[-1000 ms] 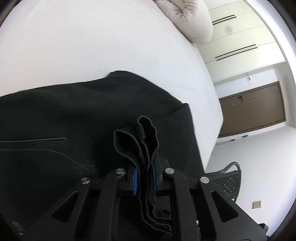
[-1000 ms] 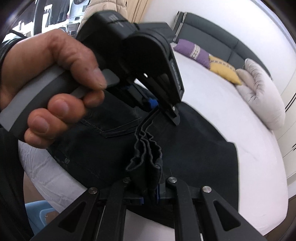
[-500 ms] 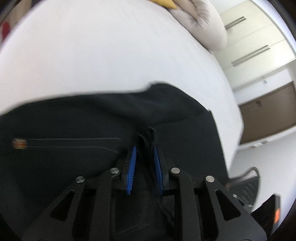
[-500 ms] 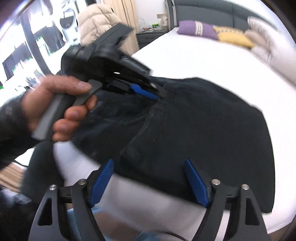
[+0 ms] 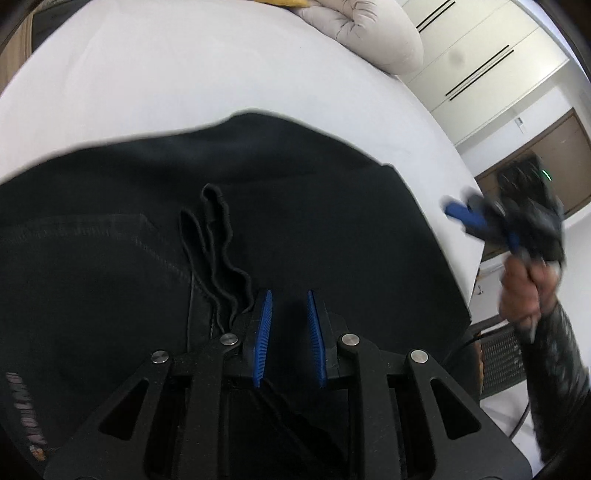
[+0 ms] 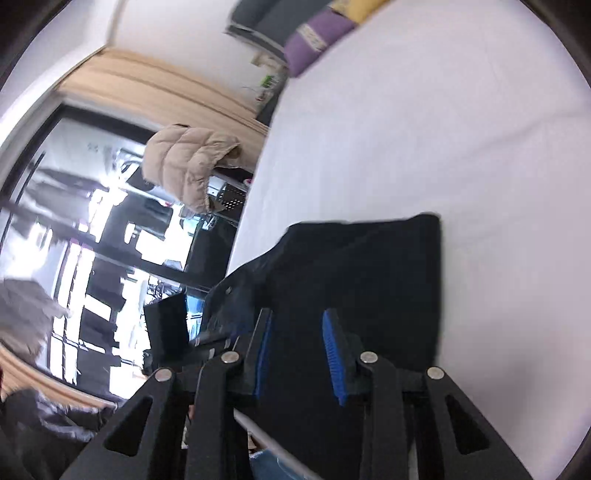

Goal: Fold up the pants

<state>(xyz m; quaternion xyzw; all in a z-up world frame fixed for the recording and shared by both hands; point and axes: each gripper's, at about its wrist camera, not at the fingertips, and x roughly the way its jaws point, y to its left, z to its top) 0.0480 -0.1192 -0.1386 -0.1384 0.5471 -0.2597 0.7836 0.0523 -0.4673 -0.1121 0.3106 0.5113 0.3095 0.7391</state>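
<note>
From my left wrist camera I see the left tongs (image 5: 289, 334) parted, their blue pads (image 5: 263, 338) with an open gap between them and nothing clamped; a bunched, wavy edge of fabric (image 5: 218, 254) lies just beside the left pad, though I cannot tell if it touches it. The pants (image 5: 295, 221), black and folded into a broad flat shape, lie on the white bed (image 5: 184, 74), close to its near edge, with a stitched pocket seam (image 5: 155, 243) showing on the left part. At the right of that view the right tongs (image 5: 476, 221) hang over the bed's edge, blurred, gripped by the person's right hand (image 5: 524, 295); from here their blue pads look apart. My right wrist camera confirms it: the right tongs (image 6: 301, 350) are released, blue pads (image 6: 334, 358) spread, holding nothing, poised over the near part of the pants (image 6: 369, 266), whose far corner lies flat on the bed (image 6: 443, 129). Beyond, a pale cushion (image 5: 365, 33) sits at the head of the bed in the left view, and in the right view a purple pillow (image 6: 319, 33) does too. A beige padded jacket (image 6: 188, 162) hangs beside the bed, near a dark window, and white wardrobe doors (image 5: 480, 66) stand to the right in the left view
</note>
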